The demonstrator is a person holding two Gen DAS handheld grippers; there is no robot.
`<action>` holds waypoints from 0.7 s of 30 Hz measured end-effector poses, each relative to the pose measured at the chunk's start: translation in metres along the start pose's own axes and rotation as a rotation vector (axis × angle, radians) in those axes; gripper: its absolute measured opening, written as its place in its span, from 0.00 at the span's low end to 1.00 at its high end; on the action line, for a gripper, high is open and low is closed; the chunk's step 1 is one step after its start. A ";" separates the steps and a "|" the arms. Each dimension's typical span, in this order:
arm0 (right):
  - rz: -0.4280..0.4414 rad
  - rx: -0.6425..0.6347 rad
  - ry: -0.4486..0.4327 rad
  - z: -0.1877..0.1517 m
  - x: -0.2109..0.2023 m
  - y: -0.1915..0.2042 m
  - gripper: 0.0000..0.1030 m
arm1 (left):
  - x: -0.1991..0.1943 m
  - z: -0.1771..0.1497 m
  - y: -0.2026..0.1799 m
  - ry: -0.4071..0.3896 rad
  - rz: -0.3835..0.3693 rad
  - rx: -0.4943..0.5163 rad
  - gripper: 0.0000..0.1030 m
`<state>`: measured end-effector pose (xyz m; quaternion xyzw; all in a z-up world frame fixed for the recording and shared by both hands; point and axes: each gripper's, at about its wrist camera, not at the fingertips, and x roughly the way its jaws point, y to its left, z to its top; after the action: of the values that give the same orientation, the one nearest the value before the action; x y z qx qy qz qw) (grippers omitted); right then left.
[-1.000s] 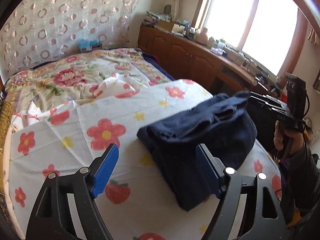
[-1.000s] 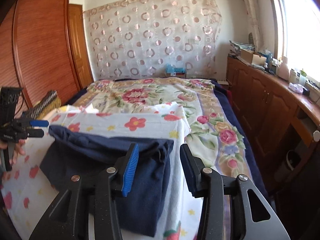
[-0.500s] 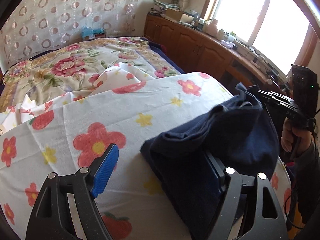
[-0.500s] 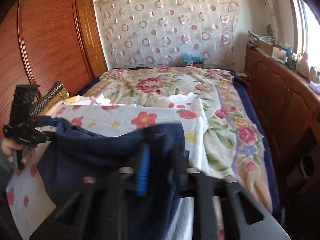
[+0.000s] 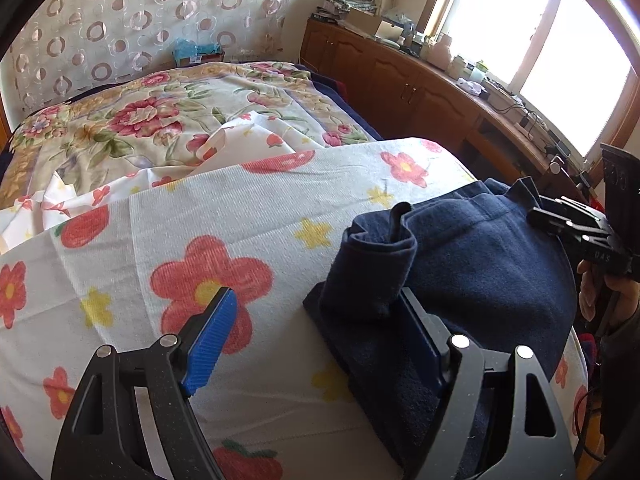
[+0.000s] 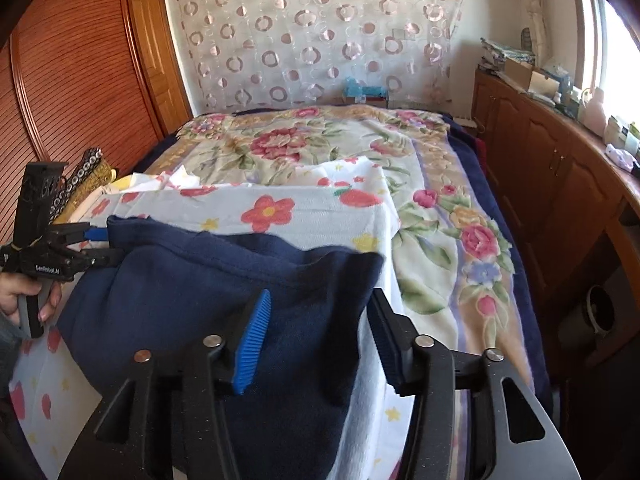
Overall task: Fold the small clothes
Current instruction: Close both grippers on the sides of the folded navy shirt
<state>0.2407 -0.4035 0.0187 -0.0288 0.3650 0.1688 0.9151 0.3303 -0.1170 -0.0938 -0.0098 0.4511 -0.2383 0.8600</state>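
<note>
Since a second earlier, right tongs point(image 6: 316, 344) had pinched then begun opening, releasing the folded navy fleece garment point(image 5: 480, 264) on the flowered bed sheet point(image 5: 240, 216); left tongs point(image 5: 316, 332) gaped apart: fold laid

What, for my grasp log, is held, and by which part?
Nothing held. Right gripper is opening over the navy garment; left gripper open, cloth covering one fingertip.
</note>
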 end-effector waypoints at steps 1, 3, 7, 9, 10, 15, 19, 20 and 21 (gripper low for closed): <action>0.003 0.001 0.010 0.001 0.003 -0.002 0.55 | 0.000 0.000 -0.001 -0.003 0.002 0.004 0.78; 0.003 0.014 0.034 0.002 0.010 -0.007 0.59 | 0.001 0.000 -0.001 -0.006 0.001 0.006 0.77; 0.052 0.059 0.079 0.007 0.023 -0.013 0.61 | 0.001 0.000 -0.002 -0.010 -0.044 0.008 0.60; 0.072 0.061 0.089 0.008 0.026 -0.012 0.61 | 0.001 -0.001 -0.004 -0.009 -0.070 0.006 0.54; 0.076 0.063 0.086 0.010 0.028 -0.014 0.61 | 0.001 -0.001 -0.004 -0.010 -0.080 0.002 0.51; 0.120 0.063 0.088 0.011 0.032 -0.016 0.46 | 0.001 -0.002 -0.001 -0.010 -0.136 -0.032 0.40; 0.167 0.043 0.079 0.007 0.032 -0.012 0.24 | -0.007 -0.002 -0.003 -0.020 -0.172 -0.043 0.18; 0.156 0.028 0.060 0.007 0.027 -0.010 0.23 | -0.013 -0.002 -0.005 -0.034 -0.168 -0.033 0.16; 0.147 0.018 0.035 0.006 0.022 -0.008 0.22 | -0.021 -0.002 -0.009 -0.055 -0.165 -0.026 0.15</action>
<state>0.2624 -0.4038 0.0077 0.0036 0.3836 0.2318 0.8939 0.3154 -0.1154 -0.0765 -0.0646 0.4278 -0.3021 0.8494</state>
